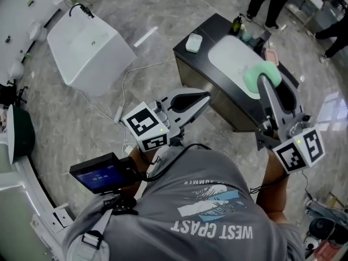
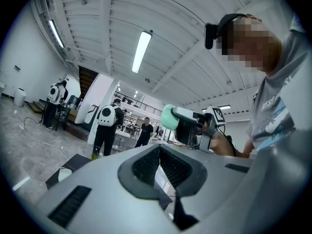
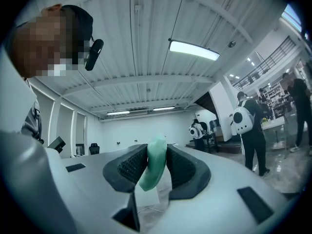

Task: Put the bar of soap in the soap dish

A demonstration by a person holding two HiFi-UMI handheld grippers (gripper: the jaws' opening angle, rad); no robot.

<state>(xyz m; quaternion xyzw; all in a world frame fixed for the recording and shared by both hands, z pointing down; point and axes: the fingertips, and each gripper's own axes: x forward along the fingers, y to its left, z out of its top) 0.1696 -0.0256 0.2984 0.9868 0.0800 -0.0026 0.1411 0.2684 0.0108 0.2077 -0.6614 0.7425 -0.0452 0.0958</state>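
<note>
Right side: grips the bar of soap (image 1: 254, 78), pale green, in the right gripper (image 1: 264, 85), arm raised. In the right gripper view, both ribbed pads (image 3: 181, 167) pressed against the bar's flat faces, bar standing on edge and poking out past the tips.

Left side: left gripper (image 1: 202, 98) clenched with nothing in it; in the left gripper view, pad tips meeting and only background showing through the gap behind them. Held out ahead of the chest, pointing toward the counter (image 1: 204, 64).

Soap position: up in the air, seen in the head view over the near end of the white basin (image 1: 231, 53) set into the dark counter. Not touching the basin as far as can be judged.

Soap dish (image 1: 193, 42): white, with rounded corners, at the counter's left corner, beside the basin's left end. Well apart from the soap.

Along the counter's far edge: bottles (image 1: 237, 24) near the basin's back; a pink item (image 1: 271, 56) toward the right corner, kind unclear.

On the grey marbled floor (image 1: 163, 15): white tub (image 1: 87, 48) well left of the counter, white cable (image 1: 126, 80) trailing from it.

At the waist, a handset (image 1: 100, 173) with lit screen. Other people (image 1: 266, 1) standing beyond the counter.
</note>
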